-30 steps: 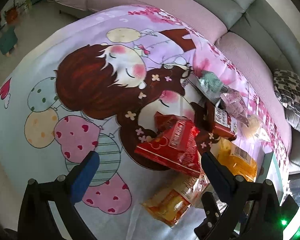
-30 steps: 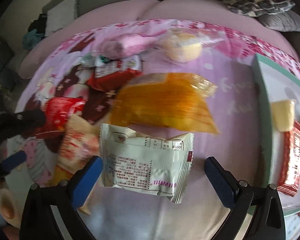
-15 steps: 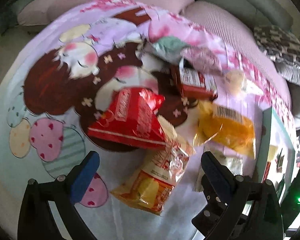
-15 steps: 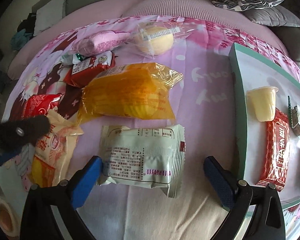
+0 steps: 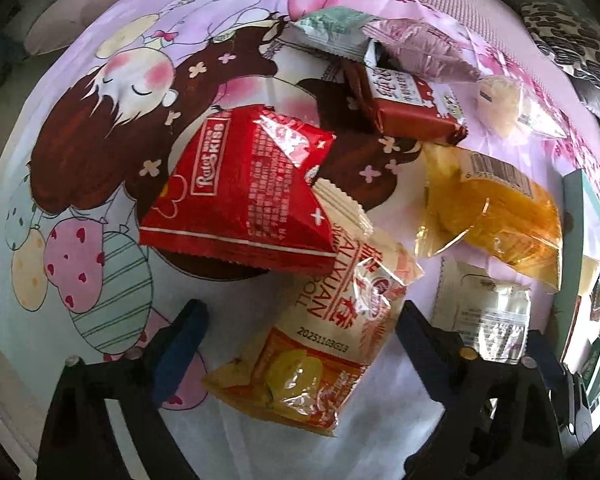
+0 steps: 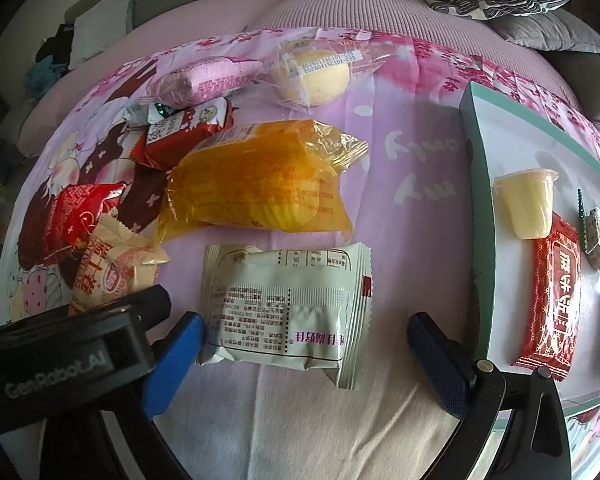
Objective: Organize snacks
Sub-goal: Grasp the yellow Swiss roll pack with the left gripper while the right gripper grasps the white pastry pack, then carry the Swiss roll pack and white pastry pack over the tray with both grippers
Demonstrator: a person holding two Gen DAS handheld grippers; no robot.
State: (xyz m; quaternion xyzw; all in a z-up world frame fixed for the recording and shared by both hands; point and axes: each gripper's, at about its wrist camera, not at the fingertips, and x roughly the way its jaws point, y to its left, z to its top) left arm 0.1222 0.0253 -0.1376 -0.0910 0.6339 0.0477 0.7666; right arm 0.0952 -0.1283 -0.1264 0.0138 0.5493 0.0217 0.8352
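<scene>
Both tools gaped wide, holding nothing: the left tool (image 5: pixel 300 344) straddled the egg-roll pack (image 5: pixel 316 344), the right tool (image 6: pixel 304 344) the white packet (image 6: pixel 284 304). Beyond, most snacks lay loose; few filled the tray (image 6: pixel 476 184).

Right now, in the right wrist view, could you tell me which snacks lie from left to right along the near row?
Cream egg-roll packet → white packet → red packet in the tray.

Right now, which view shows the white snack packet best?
The right wrist view: the white snack packet lies whole and centred between the open fingers. The left wrist view catches it only at its right edge, partly hidden behind a finger.
</scene>
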